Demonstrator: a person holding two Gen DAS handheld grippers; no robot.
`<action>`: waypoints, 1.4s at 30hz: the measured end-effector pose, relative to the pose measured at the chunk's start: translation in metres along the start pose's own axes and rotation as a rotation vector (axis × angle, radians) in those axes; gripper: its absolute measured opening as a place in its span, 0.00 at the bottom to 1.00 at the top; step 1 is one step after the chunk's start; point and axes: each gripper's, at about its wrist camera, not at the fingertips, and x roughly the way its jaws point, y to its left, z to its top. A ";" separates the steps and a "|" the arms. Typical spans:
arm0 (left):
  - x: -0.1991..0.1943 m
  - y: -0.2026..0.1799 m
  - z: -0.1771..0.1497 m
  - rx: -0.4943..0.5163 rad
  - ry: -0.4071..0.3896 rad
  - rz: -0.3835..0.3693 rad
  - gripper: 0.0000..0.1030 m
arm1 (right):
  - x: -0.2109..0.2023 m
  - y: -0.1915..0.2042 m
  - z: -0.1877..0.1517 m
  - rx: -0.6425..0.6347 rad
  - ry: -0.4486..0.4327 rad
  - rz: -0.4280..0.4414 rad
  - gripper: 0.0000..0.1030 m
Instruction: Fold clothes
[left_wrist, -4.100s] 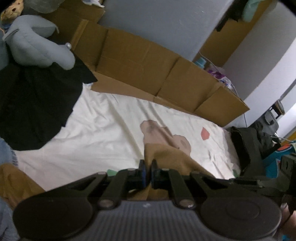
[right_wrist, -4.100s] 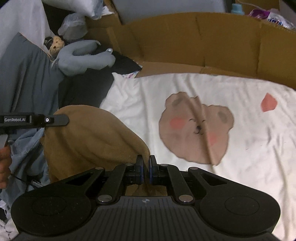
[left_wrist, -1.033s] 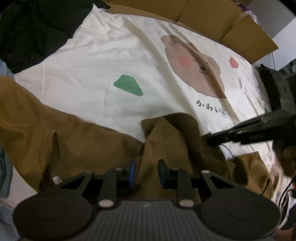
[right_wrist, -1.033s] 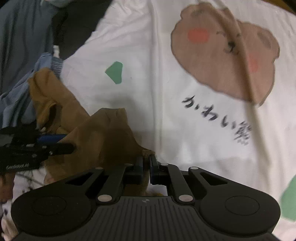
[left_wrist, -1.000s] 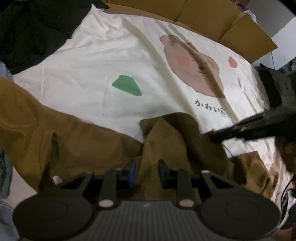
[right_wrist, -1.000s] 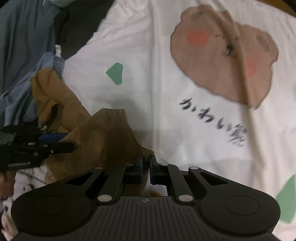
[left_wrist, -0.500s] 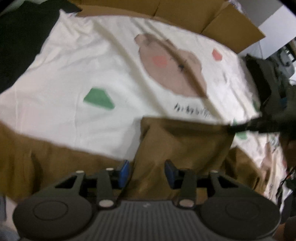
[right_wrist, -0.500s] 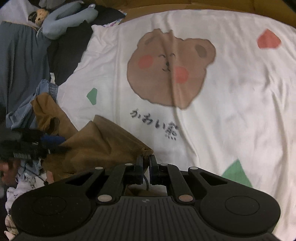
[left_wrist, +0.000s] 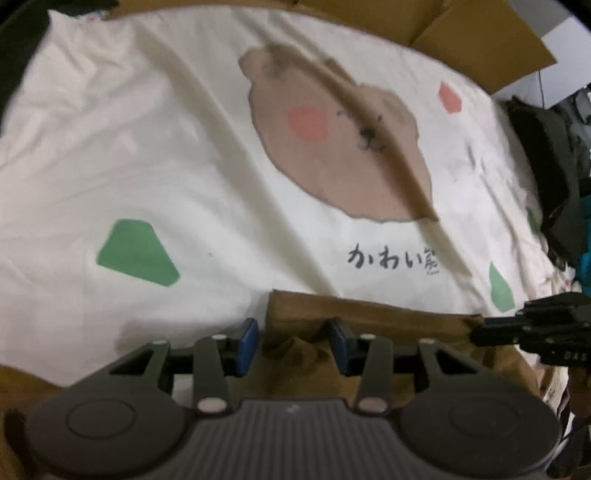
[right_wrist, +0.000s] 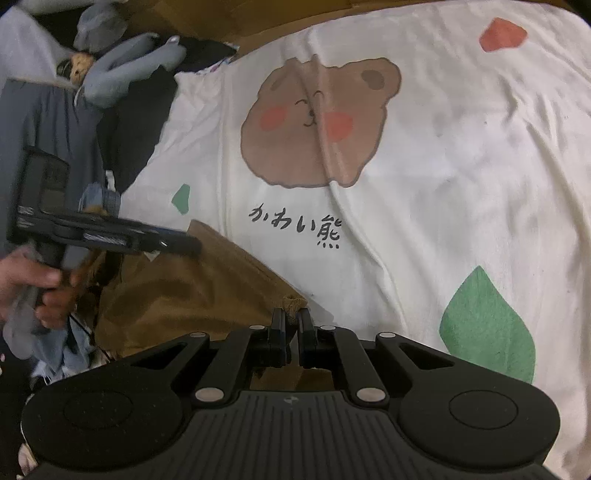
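Since a second ago the brown garment (left_wrist: 354, 314) has been drawn out flatter, its far edge now a straight line on the cream bedsheet (left_wrist: 147, 147) below the printed bear (left_wrist: 332, 147) and black lettering. Left gripper (left_wrist: 293, 341): jaws parted, blue pads (left_wrist: 248, 339) clear of the cloth, garment lying loose between them; it released its pinch. Right gripper (right_wrist: 291, 325): jaws closed on a ribbed corner of the garment. Person's hand (right_wrist: 33, 284) on left gripper's handle. Stuffed toy (right_wrist: 122, 70) at sheet's far left corner, well apart.
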 end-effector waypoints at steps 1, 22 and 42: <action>0.003 -0.002 0.001 0.014 0.006 0.005 0.35 | 0.001 -0.001 0.000 0.000 -0.001 0.003 0.04; -0.023 -0.083 0.127 0.237 -0.004 0.145 0.03 | -0.040 -0.051 0.040 0.104 -0.207 0.022 0.04; 0.059 -0.193 0.244 0.429 -0.003 0.269 0.03 | -0.061 -0.127 0.069 0.271 -0.365 -0.010 0.04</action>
